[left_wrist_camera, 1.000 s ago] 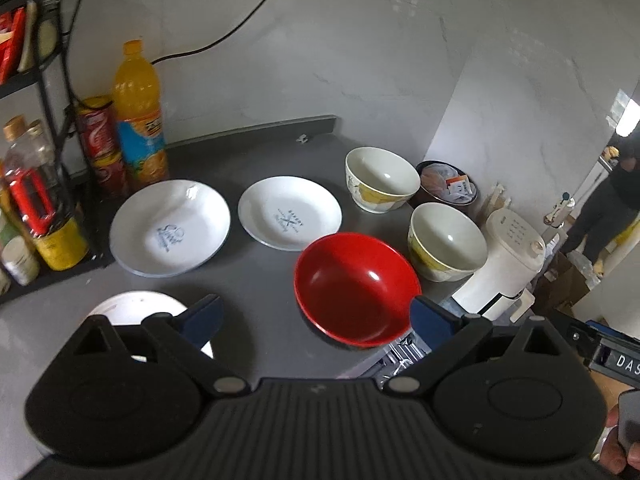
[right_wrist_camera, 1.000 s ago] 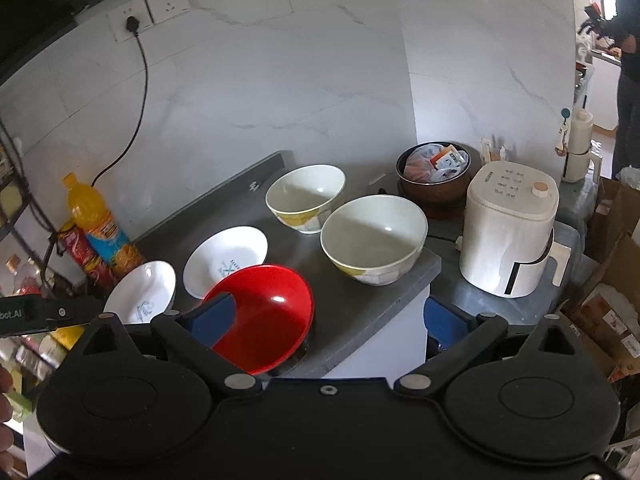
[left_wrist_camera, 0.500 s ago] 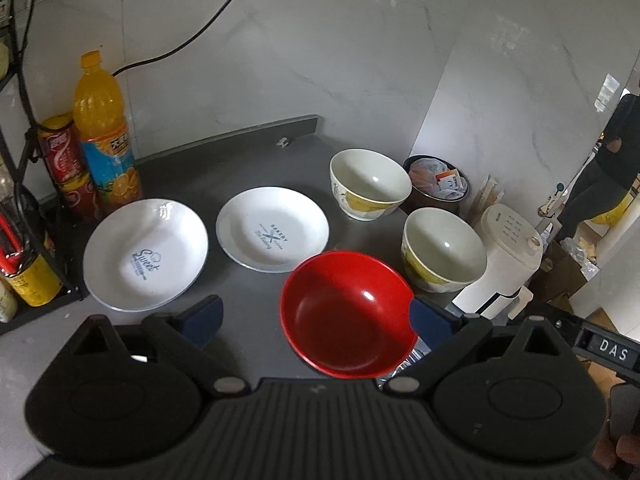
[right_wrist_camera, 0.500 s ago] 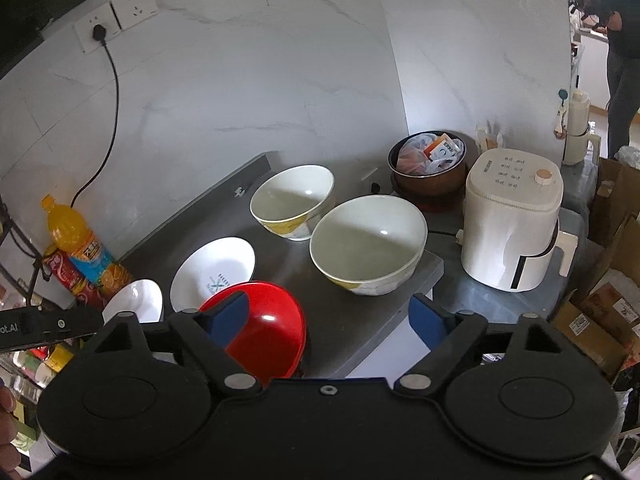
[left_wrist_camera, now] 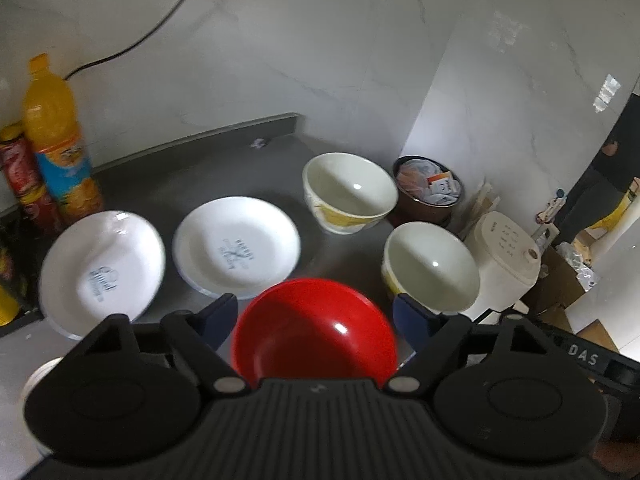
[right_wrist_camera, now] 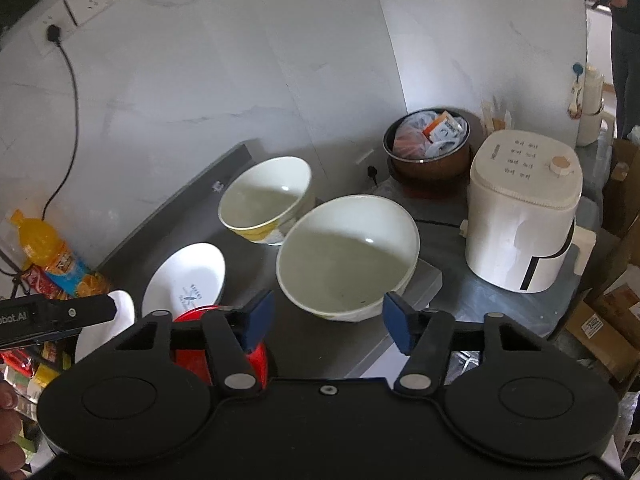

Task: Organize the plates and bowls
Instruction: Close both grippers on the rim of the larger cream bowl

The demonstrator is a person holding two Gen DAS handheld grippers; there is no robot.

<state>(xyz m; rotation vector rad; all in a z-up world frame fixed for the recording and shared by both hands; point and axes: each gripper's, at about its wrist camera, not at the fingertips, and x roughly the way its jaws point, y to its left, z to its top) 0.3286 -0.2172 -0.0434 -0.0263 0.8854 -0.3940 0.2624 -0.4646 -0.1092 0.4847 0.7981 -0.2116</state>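
On the grey counter [left_wrist_camera: 224, 176] lie two white plates [left_wrist_camera: 102, 270] [left_wrist_camera: 238, 244], a red bowl [left_wrist_camera: 316, 332] at the front edge and two cream bowls [left_wrist_camera: 350, 190] [left_wrist_camera: 432, 268]. My left gripper [left_wrist_camera: 312, 318] is open and empty, its fingers either side of the red bowl and above it. My right gripper [right_wrist_camera: 328, 320] is open and empty, just in front of the nearer cream bowl [right_wrist_camera: 348, 256]. The farther cream bowl [right_wrist_camera: 266, 198], one plate [right_wrist_camera: 186, 280] and the red bowl's edge [right_wrist_camera: 192, 316] show behind its fingers.
An orange juice bottle [left_wrist_camera: 56, 140] and a red can [left_wrist_camera: 24, 180] stand at the counter's back left. A brown pot with packets [right_wrist_camera: 428, 144] and a white appliance [right_wrist_camera: 524, 208] sit to the right. Cardboard boxes [right_wrist_camera: 612, 312] stand lower right. A person [left_wrist_camera: 600, 196] stands far right.
Both grippers have moved forward and lower toward the dishes. The left one now frames the red bowl; the right one has closed in on the nearer cream bowl. Both stay open.
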